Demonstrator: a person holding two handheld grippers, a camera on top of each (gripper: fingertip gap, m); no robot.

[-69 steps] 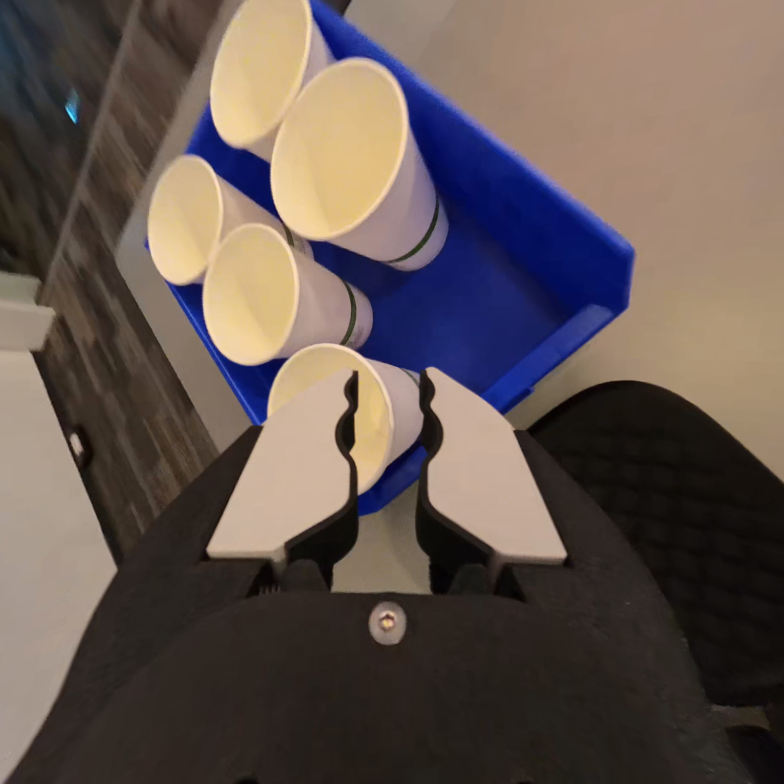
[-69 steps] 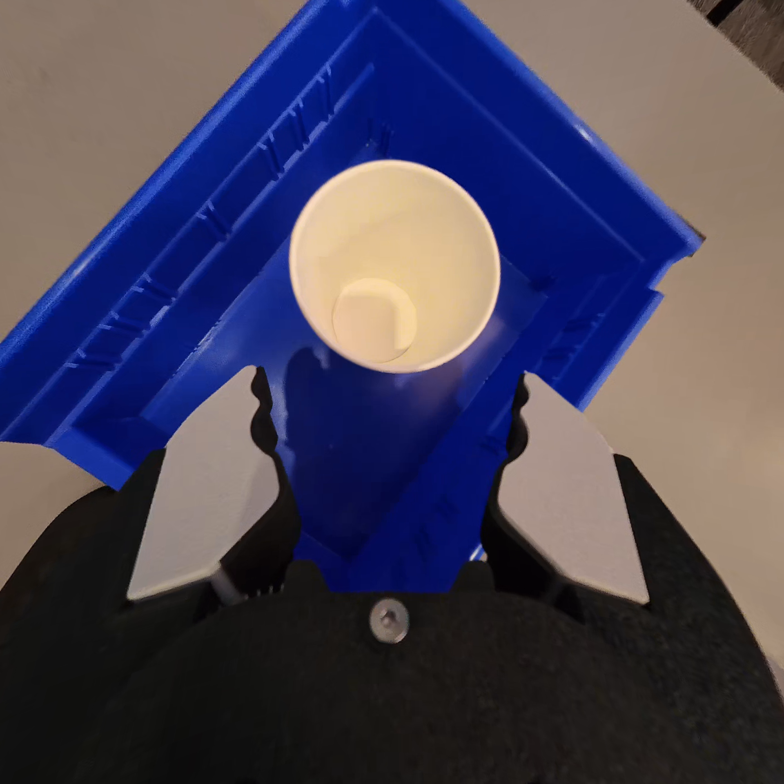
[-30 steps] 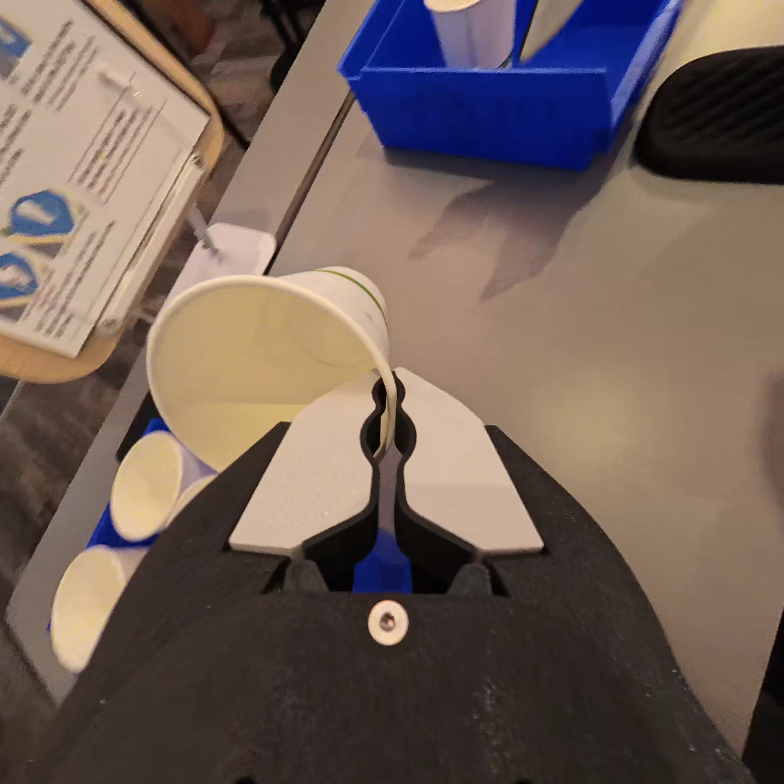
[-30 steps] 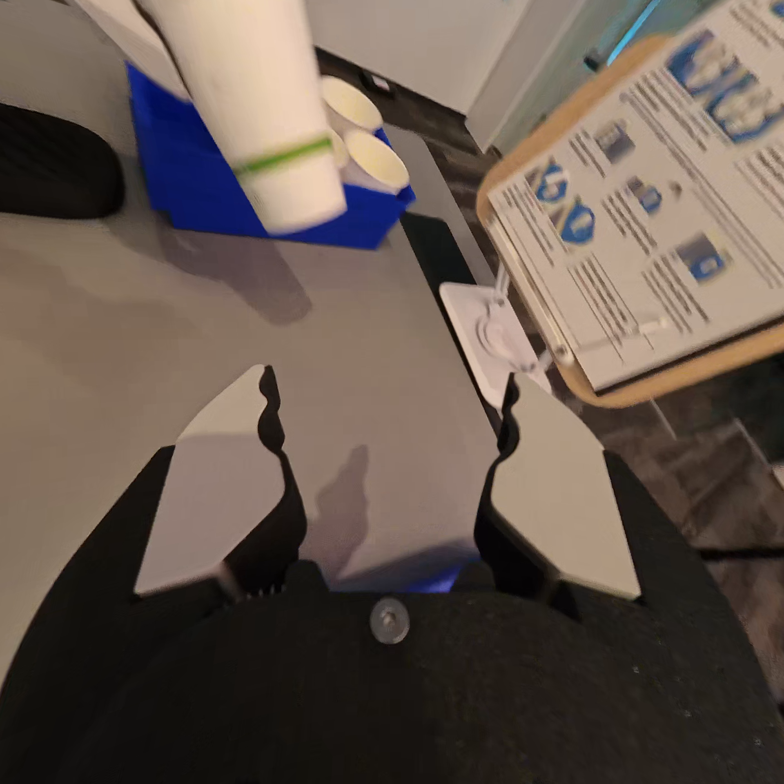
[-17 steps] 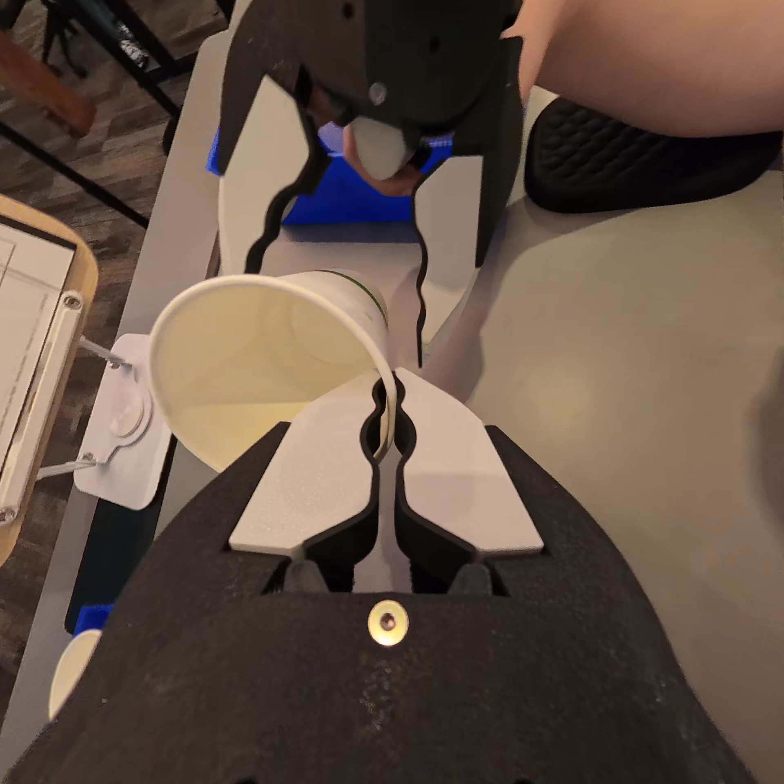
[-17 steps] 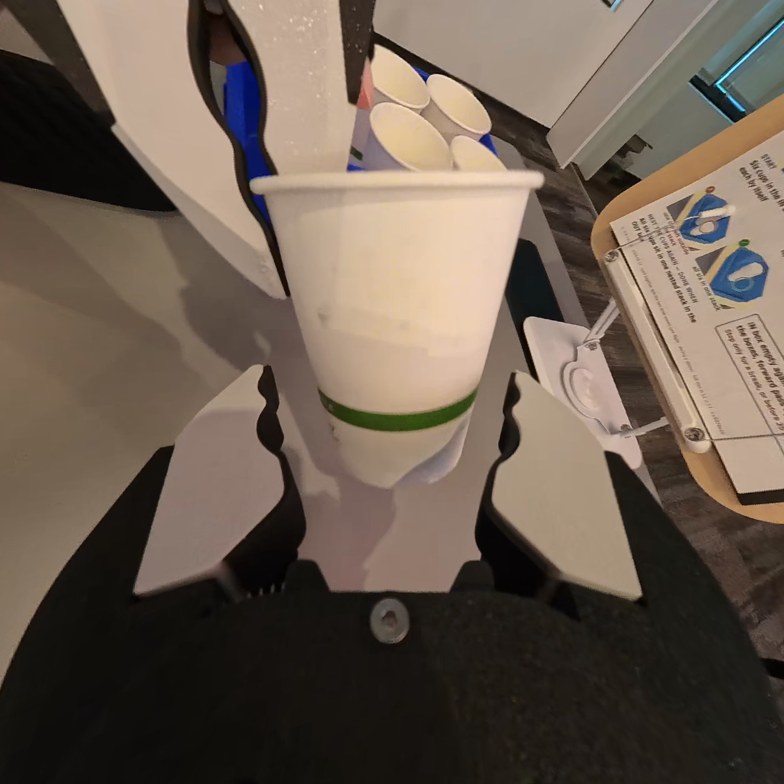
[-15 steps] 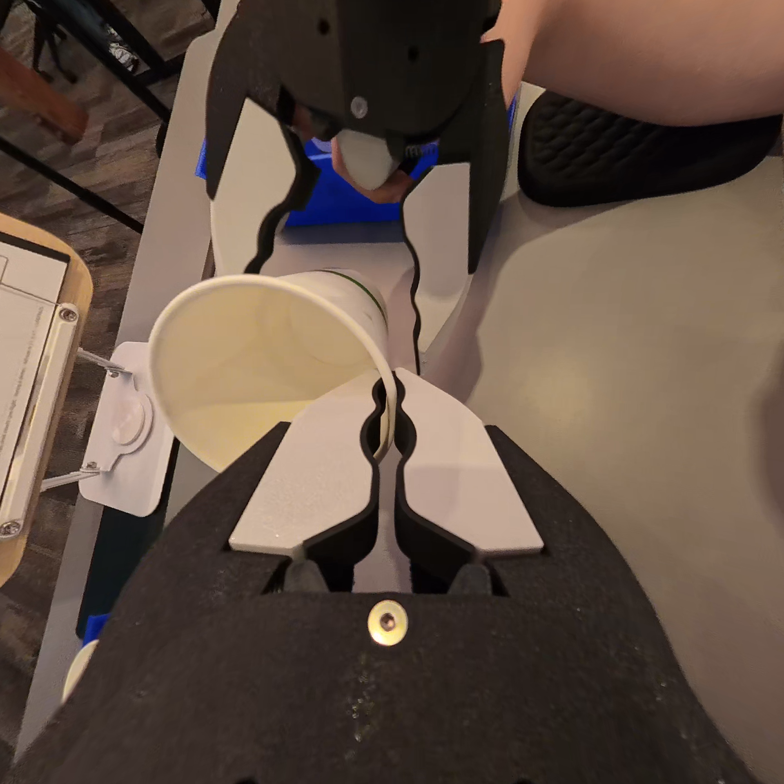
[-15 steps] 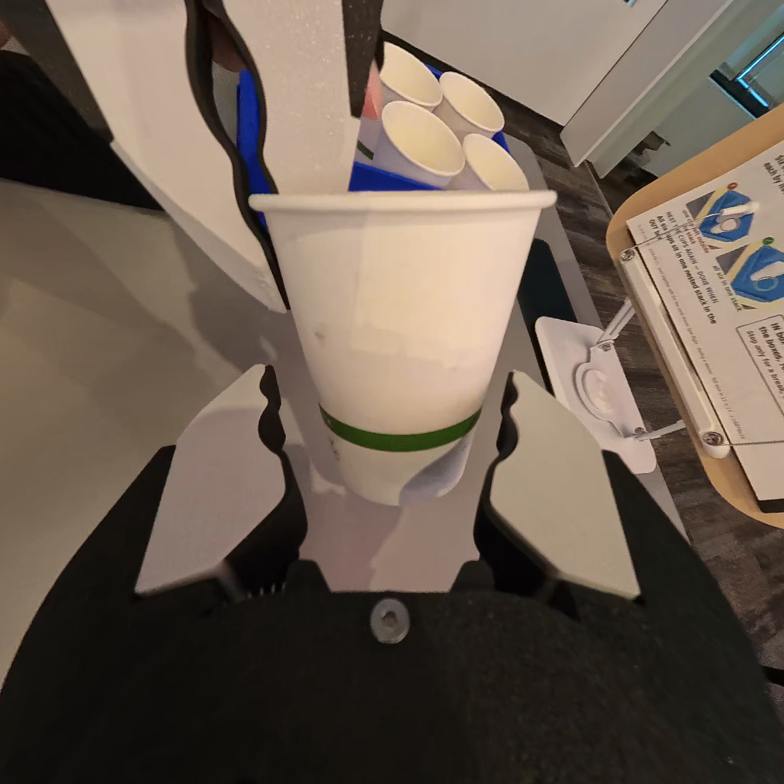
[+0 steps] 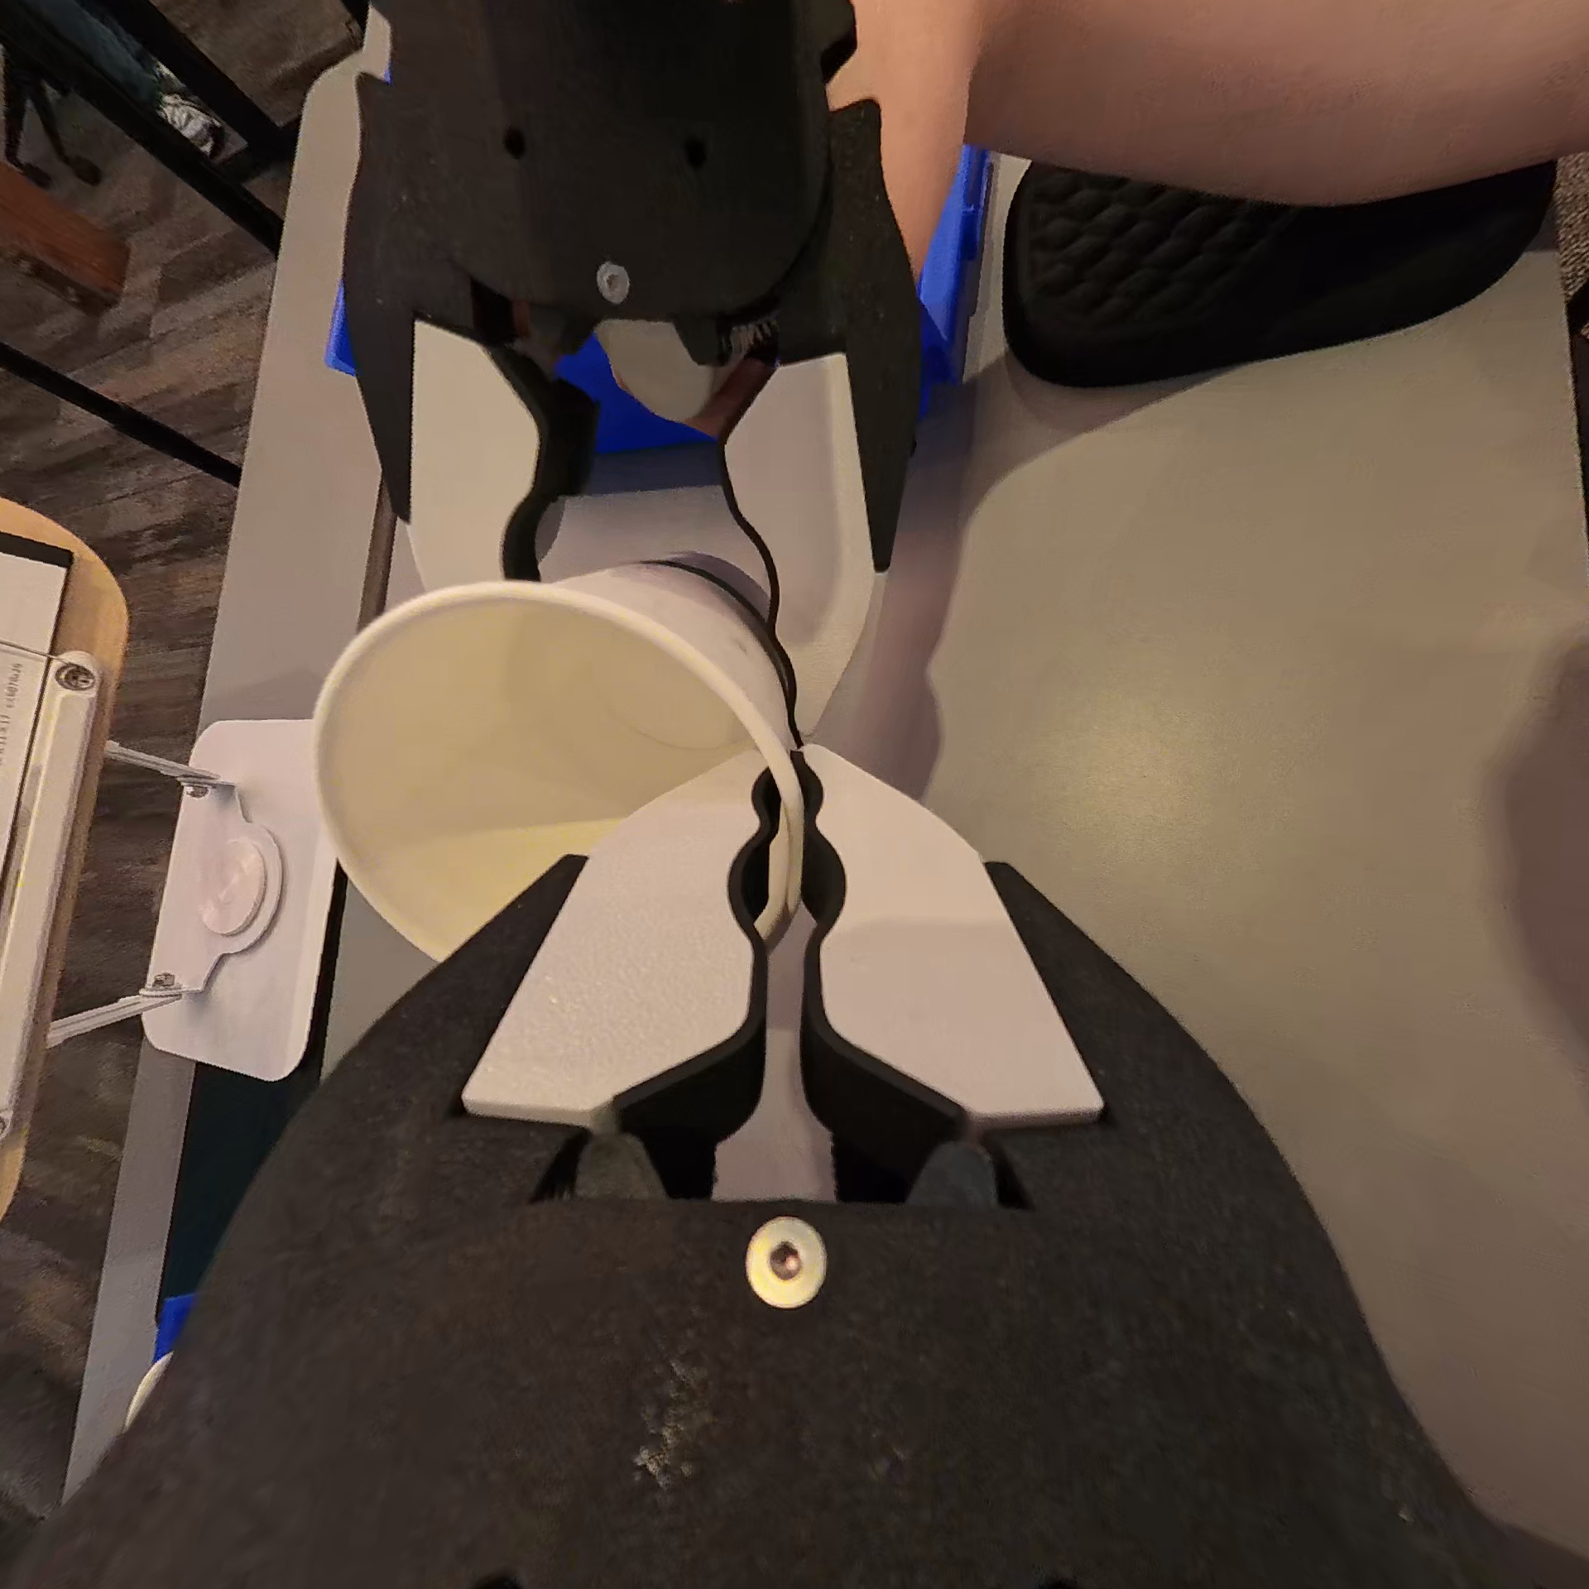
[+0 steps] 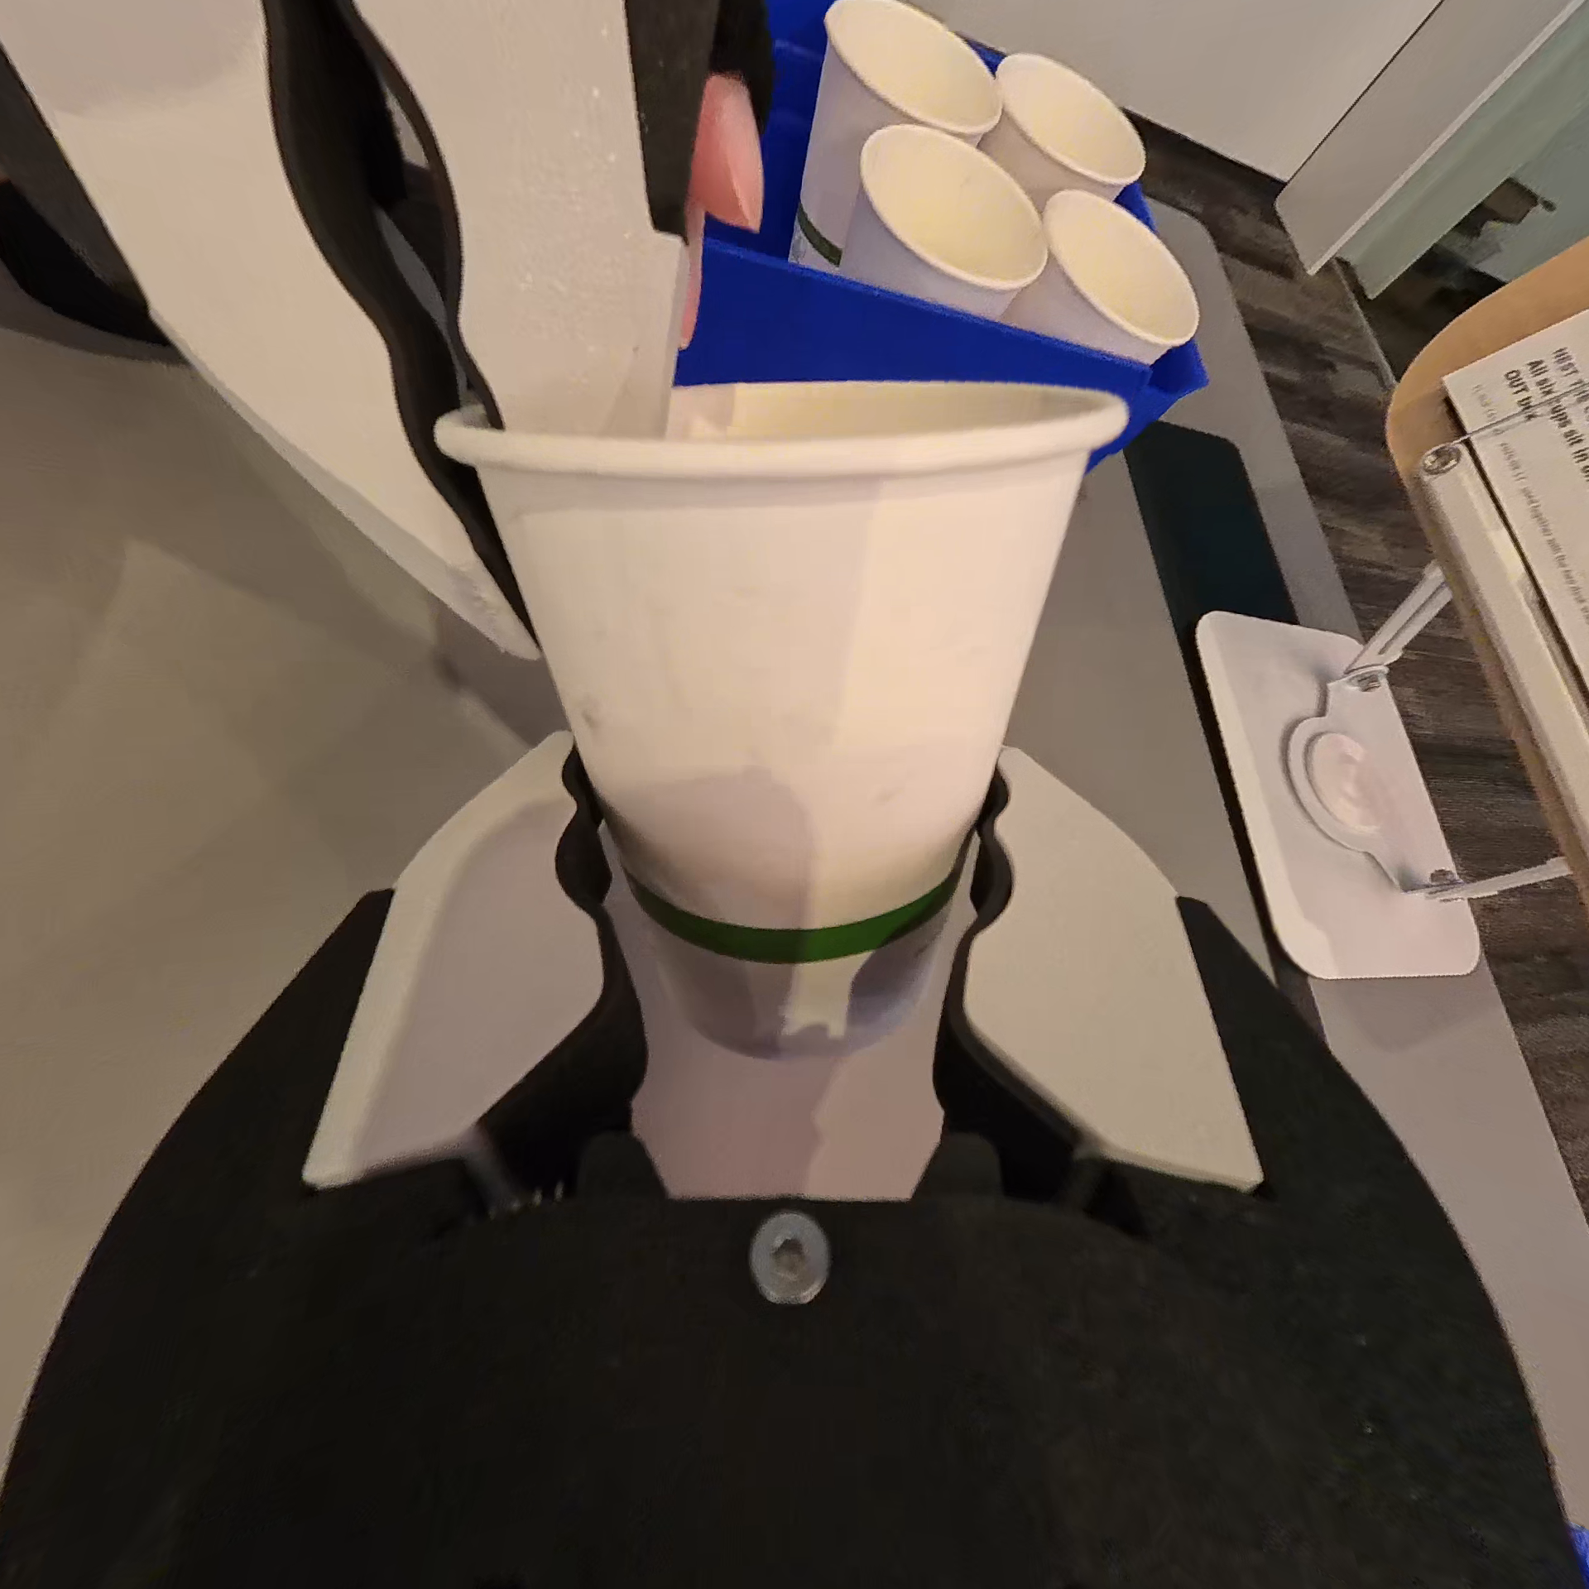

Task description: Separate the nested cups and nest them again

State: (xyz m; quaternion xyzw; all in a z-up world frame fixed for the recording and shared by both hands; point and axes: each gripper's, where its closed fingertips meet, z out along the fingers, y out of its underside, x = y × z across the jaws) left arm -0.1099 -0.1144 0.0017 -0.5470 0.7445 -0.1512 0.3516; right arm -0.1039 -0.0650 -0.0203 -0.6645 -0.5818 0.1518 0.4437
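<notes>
Right tongs (image 10: 781,868) closed around the green-banded base of a white paper cup (image 10: 778,653), centre frame; left tongs (image 10: 481,413) pinch its rim, upper left.

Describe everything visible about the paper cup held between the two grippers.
The paper cup is white with a rolled rim, a cream inside and a green band near its base. It looks empty and is held above the grey table. The left gripper pinches its rim and wall, one finger inside. The right gripper has closed on its lower body at the band. Nothing is nested in it.
</notes>
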